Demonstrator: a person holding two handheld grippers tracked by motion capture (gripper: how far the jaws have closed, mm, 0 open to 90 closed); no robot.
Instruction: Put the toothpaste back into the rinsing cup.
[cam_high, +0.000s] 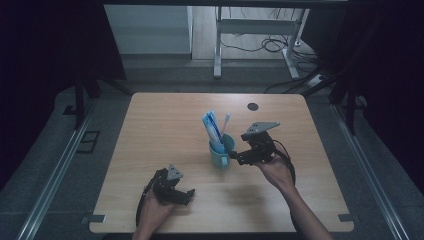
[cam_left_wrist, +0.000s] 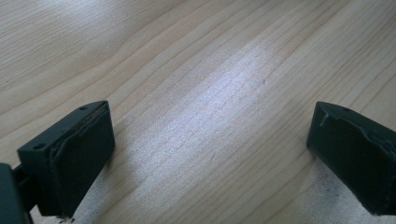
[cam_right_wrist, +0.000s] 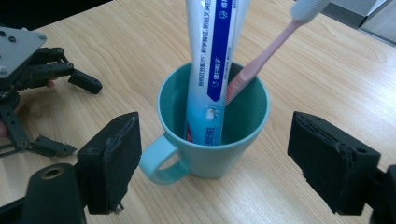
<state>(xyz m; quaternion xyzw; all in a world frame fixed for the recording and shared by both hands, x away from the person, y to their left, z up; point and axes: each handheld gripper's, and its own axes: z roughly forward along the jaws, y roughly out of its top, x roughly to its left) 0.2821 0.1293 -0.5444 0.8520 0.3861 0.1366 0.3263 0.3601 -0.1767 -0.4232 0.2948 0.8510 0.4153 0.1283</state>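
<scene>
Setting: a pale wooden bench (cam_high: 165, 120) is seen from above, with a person's two forearms entering from the near edge.
Mug: a teal mug (cam_high: 221, 151) is stood upright near the middle of the bench, its handle (cam_right_wrist: 161, 161) turned toward the near side.
Contents: a blue and white toothpaste tube (cam_high: 212, 131) and a pink toothbrush (cam_right_wrist: 261, 56) are propped inside the mug; the tube stands nearly upright, and the brush is leaned to one side with its head above the rim.
Right tongs: the right tongs (cam_high: 236, 156) are held just beside the mug on its right. In the right gripper view the two black jaws are spread wide to either side of the mug, with a clear gap at each pad, so nothing is gripped.
Left tongs: the left tongs (cam_high: 190, 196) are held low over the bench near its front edge, well apart from the mug. In the left gripper view the jaws are spread wide over bare wood, and nothing is held.
Far edge: a small dark round mark (cam_high: 253, 106) is seen on the bench top.
</scene>
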